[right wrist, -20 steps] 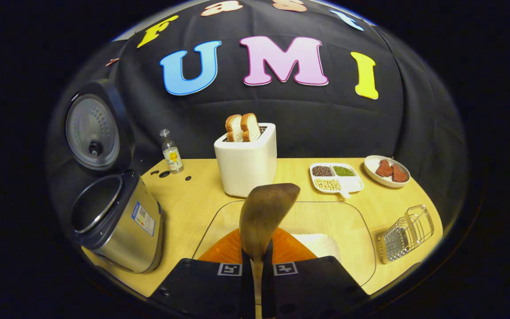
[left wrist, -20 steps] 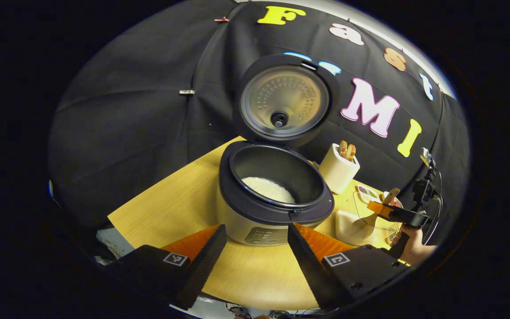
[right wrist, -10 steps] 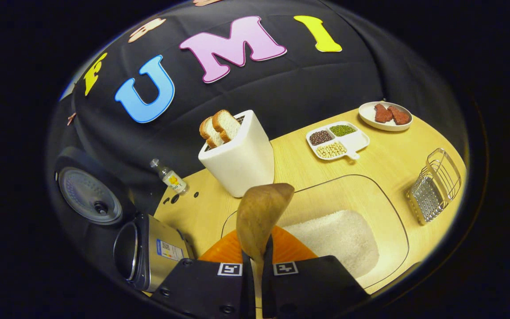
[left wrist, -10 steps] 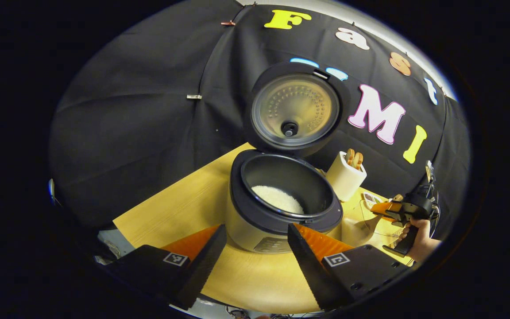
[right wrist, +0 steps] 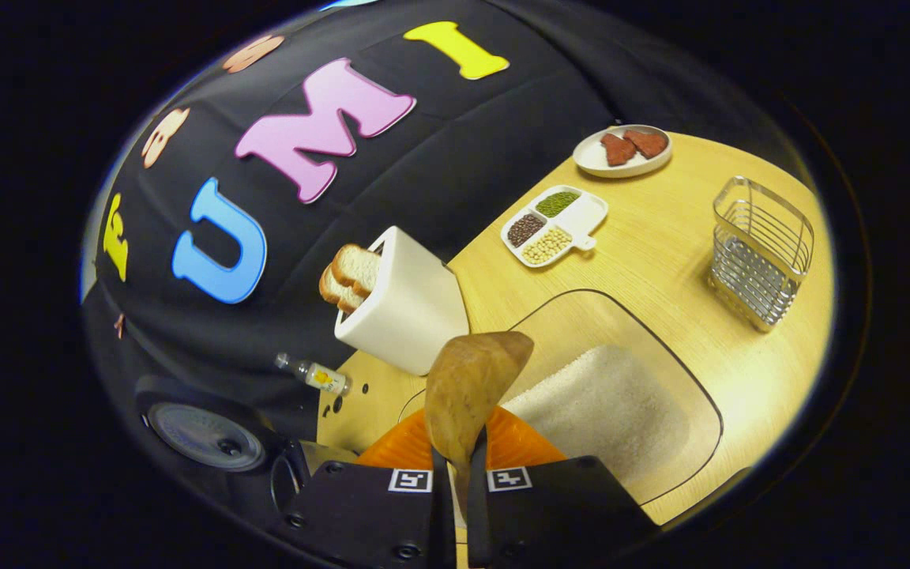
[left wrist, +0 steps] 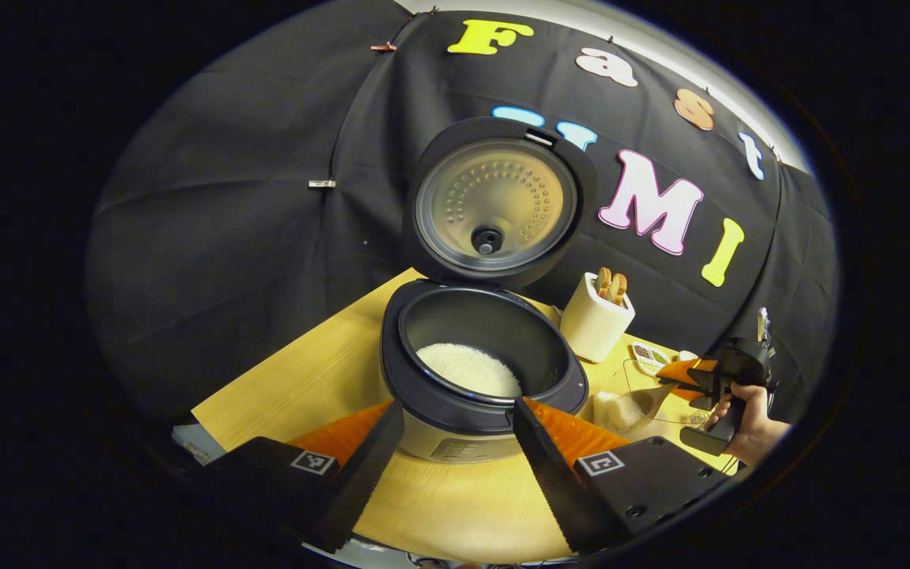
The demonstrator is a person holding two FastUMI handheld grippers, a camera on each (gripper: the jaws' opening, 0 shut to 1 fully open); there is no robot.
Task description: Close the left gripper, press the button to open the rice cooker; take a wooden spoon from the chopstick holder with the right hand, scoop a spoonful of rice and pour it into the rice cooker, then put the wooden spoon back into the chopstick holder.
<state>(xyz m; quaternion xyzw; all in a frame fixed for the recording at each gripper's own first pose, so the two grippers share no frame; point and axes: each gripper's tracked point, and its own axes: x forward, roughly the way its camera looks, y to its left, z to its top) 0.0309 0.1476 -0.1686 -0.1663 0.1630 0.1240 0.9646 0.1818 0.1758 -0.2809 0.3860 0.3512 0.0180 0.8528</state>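
Note:
The rice cooker (left wrist: 455, 403) stands open, its lid (left wrist: 494, 205) raised and white rice (left wrist: 467, 369) in the pot. My left gripper (left wrist: 455, 442) hovers open just in front of it, with its fingers either side of the cooker's front. My right gripper (right wrist: 455, 470) is shut on the handle of the wooden spoon (right wrist: 467, 387). The spoon's bowl is tilted over the near left corner of the clear rice tray (right wrist: 708, 395), beside the heap of rice (right wrist: 605, 403). A hand (left wrist: 751, 431) holds the right gripper (left wrist: 696, 379) at the tray. The wire chopstick holder (right wrist: 759, 253) stands at the far right.
A white toaster (right wrist: 404, 308) holding bread slices stands behind the tray. A divided dish of beans (right wrist: 554, 225) and a plate of meat (right wrist: 621, 150) lie further back. A small bottle (right wrist: 314, 375) is near the cooker's lid (right wrist: 202, 435).
My right gripper has rolled and dipped toward the rice tray with the spoon, so the table now slants in its view. The left gripper has drifted slightly and stays open.

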